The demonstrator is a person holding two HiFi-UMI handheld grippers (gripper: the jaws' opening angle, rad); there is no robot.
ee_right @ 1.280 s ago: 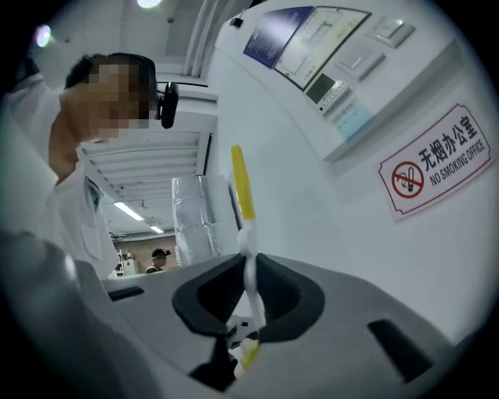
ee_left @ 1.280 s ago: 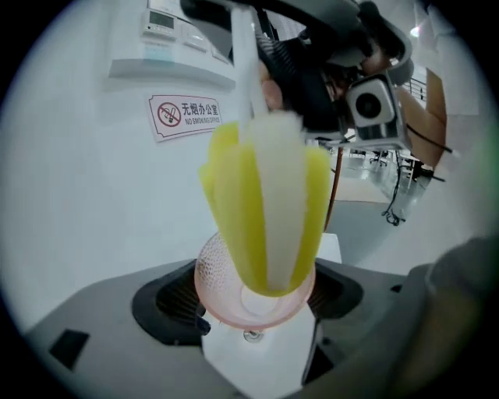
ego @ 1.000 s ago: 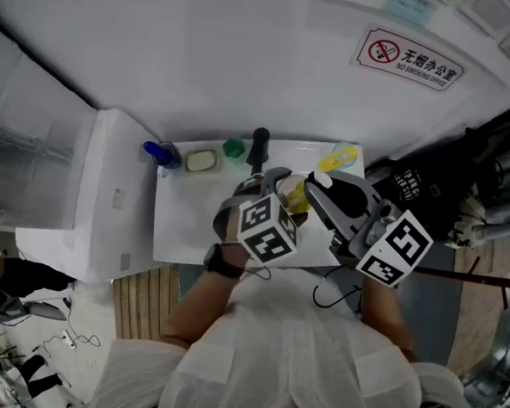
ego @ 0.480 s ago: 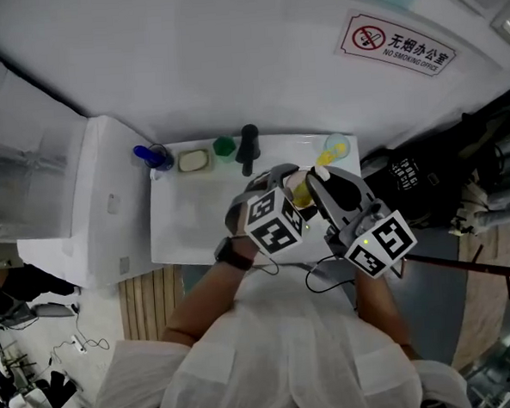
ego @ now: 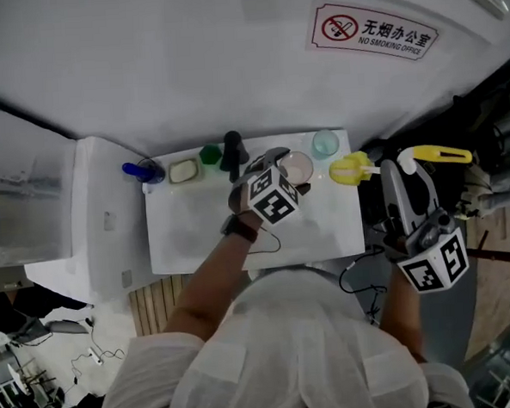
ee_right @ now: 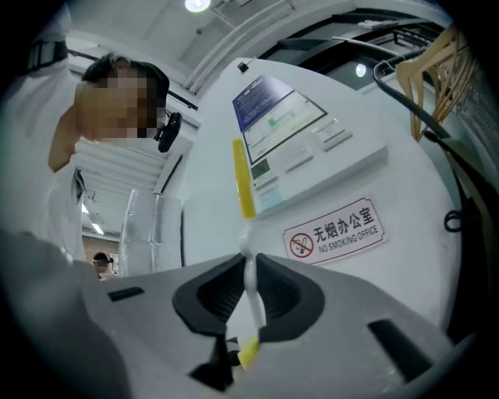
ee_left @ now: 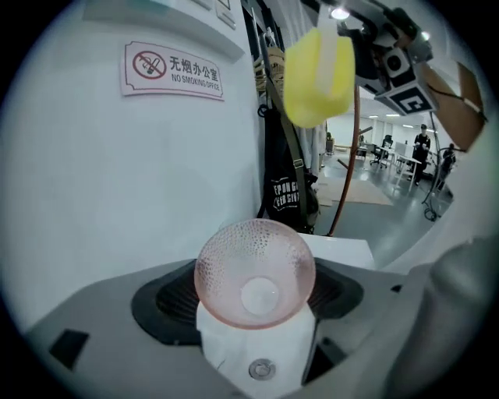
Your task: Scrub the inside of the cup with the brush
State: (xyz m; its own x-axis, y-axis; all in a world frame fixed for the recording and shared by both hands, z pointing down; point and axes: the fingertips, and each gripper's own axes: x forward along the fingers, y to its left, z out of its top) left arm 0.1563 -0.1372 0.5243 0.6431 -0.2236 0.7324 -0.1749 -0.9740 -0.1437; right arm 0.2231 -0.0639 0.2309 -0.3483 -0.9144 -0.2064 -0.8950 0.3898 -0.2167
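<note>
Left gripper (ee_left: 253, 298): jaws clamped on the pink dimpled cup (ee_left: 255, 269), with one dark pad against each side of its wall. The cup sat between the fingers, out at their tips. In the head view it was held above the counter (ego: 197, 237), close to the back edge and right of the middle.

Right gripper (ee_right: 251, 302): jaws pinched the thin white stem of the brush (ee_right: 243, 185). The stem ran crosswise through the fingers, and the yellow handle stuck out past them. The gripper itself was out beyond the counter's right edge.

The yellow brush head (ego: 349, 169) hung over the right edge near the back right corner. It was beside the cup but apart from it. From the left gripper view it showed above and to the right of the rim, outside the cup.

Along the back edge, left to right:
- a blue object (ego: 141, 171) at the back left corner
- a pale dish (ego: 182, 170)
- a green item (ego: 210, 154)
- a dark upright cylinder (ego: 232, 148)
- a clear tumbler (ego: 324, 142) near the back right corner, past the cup

A no-smoking sign (ego: 372, 30) was on the wall behind.
</note>
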